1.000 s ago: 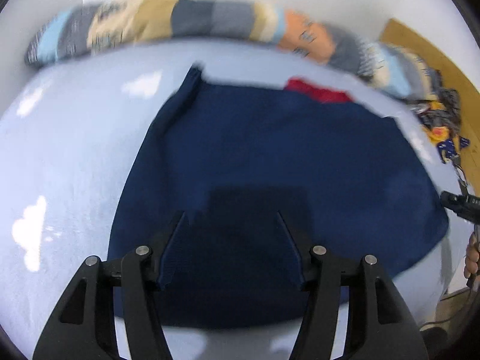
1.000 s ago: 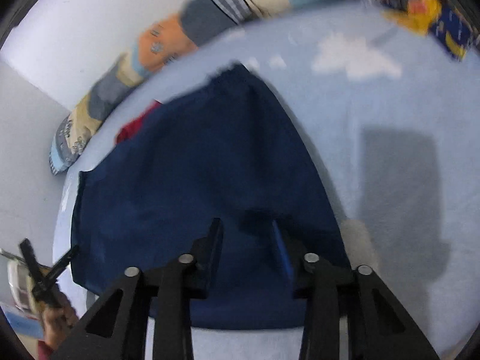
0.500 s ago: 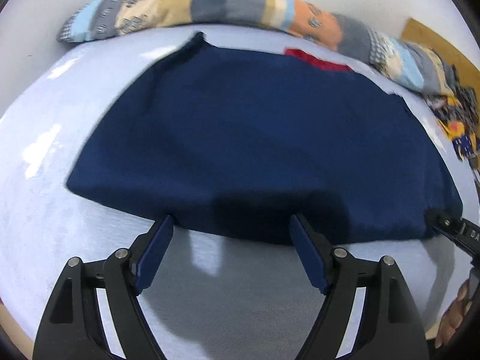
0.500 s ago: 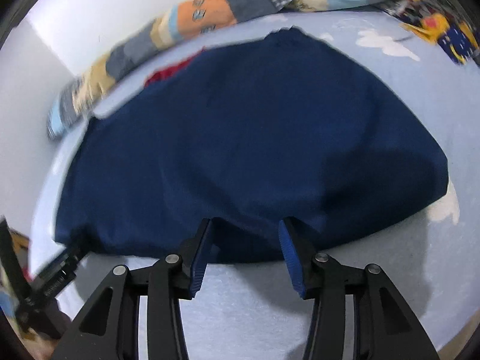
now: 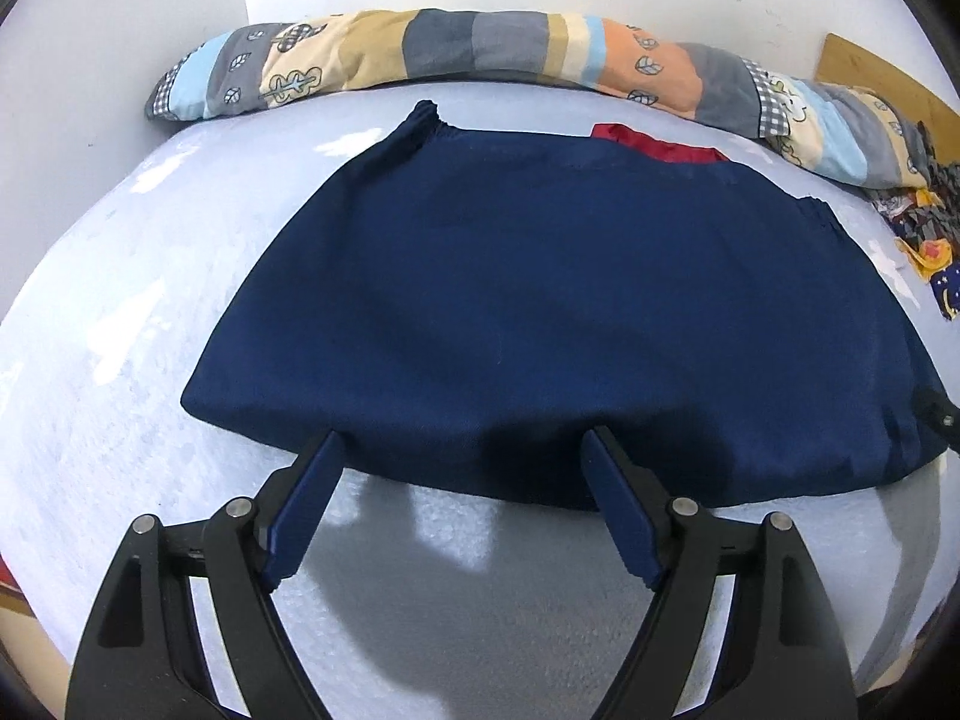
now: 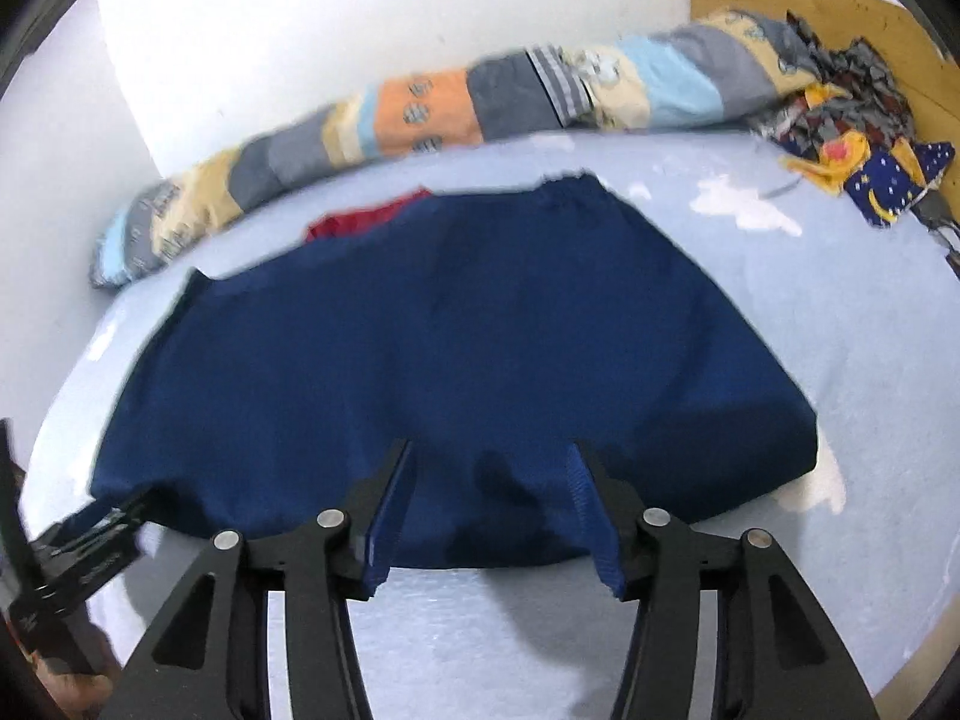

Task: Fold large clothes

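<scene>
A navy garment (image 5: 558, 312) lies spread across a pale blue bed sheet (image 5: 102, 360), filling mid-frame in both views. The left gripper (image 5: 462, 480) stands released at the hem, nothing between its fingers. The right gripper (image 6: 489, 504) has just been opening, its pads apart over the near edge and pressing on nothing. Only the left view sharply shows the patchwork bolster (image 5: 480, 54) along the top and the red cloth (image 5: 660, 147) at the garment's far edge; only the right view shows the starred fabric heap (image 6: 864, 138), upper right.

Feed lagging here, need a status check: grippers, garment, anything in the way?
Left gripper open, empty; right gripper just opening, empty. Navy garment folded flat on bed. Red cloth peeks from far edge; nothing blocking.
</scene>
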Motion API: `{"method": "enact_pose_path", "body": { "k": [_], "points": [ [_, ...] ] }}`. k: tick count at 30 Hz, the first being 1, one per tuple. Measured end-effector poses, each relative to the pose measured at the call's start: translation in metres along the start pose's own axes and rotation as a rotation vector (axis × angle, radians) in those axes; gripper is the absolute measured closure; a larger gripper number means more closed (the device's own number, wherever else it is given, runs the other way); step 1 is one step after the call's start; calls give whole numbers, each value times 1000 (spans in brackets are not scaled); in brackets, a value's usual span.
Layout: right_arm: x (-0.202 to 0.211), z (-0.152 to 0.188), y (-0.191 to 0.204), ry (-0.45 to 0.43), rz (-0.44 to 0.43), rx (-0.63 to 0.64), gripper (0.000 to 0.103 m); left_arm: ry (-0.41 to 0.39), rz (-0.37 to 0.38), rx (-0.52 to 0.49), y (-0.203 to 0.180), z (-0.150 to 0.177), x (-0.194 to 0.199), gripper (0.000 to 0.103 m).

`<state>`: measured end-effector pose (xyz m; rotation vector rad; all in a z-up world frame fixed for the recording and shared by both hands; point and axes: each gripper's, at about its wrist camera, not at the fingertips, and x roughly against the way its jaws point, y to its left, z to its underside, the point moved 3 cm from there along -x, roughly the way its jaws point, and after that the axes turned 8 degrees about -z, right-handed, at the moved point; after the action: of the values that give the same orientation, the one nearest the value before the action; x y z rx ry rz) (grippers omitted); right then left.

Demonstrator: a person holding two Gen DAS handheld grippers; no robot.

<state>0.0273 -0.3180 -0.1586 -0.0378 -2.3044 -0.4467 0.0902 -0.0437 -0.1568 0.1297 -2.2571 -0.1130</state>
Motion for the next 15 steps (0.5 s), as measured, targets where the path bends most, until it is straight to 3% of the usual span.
{"method": "enact_pose_path", "body": {
  "k": [5, 15],
  "points": [
    [-24, 5, -6, 92, 28, -25, 48, -27, 4, -1, 1, -3, -1, 21],
    [-28, 11, -5, 126, 40, -11, 43, -37, 8, -3, 0, -4, -1, 21]
  ]
}}
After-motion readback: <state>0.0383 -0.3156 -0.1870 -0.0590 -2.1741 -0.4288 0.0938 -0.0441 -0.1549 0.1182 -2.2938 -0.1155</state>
